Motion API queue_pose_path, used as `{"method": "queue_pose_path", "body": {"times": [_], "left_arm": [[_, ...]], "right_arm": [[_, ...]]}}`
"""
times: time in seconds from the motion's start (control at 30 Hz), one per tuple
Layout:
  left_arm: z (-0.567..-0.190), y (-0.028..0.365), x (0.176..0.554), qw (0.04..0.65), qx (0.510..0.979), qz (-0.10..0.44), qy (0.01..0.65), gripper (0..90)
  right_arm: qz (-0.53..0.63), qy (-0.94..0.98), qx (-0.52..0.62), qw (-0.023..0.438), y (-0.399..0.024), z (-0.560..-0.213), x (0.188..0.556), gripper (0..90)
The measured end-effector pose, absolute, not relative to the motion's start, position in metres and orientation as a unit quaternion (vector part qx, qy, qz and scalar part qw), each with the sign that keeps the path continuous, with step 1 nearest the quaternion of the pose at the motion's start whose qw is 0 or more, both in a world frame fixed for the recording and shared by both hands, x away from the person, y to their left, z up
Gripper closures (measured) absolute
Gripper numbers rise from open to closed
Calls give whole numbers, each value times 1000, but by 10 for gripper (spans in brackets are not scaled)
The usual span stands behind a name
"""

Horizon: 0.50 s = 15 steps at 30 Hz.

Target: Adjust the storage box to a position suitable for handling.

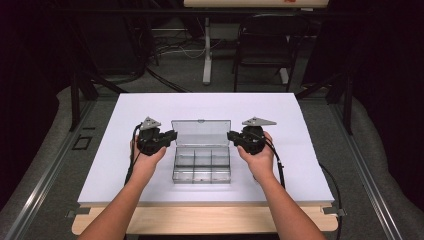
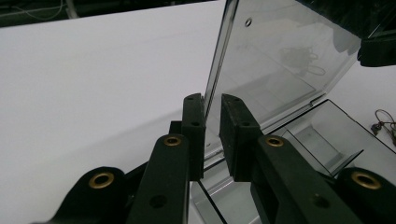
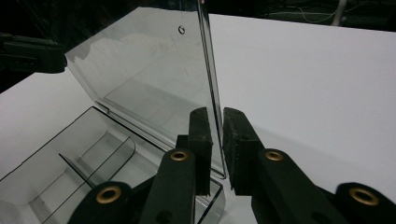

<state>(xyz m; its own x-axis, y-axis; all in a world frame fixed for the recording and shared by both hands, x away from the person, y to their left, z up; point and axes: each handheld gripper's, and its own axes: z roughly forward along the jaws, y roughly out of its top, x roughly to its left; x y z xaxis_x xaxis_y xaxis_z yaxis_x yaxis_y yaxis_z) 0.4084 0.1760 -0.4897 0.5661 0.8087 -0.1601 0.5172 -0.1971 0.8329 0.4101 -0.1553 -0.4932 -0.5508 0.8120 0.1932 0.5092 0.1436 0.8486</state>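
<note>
Forearms come in from the near edge; I see the white table [image 1: 150,175] carrying a clear compartment box [image 1: 201,166] at centre, lid [image 1: 201,132] standing open on the far side. Left gripper [image 1: 172,135] straddles the lid's left edge, jaws a narrow gap apart, barely clear of it. Right gripper [image 1: 231,136] does the same on the right edge.

Black tool [image 2: 212,135], brass rivets, bare forearms.
</note>
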Motion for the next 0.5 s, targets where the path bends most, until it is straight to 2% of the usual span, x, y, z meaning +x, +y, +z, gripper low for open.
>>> {"method": "queue_pose_path", "body": {"times": [0.5], "left_arm": [[-502,175,414,457,755,146,447,783]], "right_arm": [[465,744,455,153,-152,-506,413,803]]}}
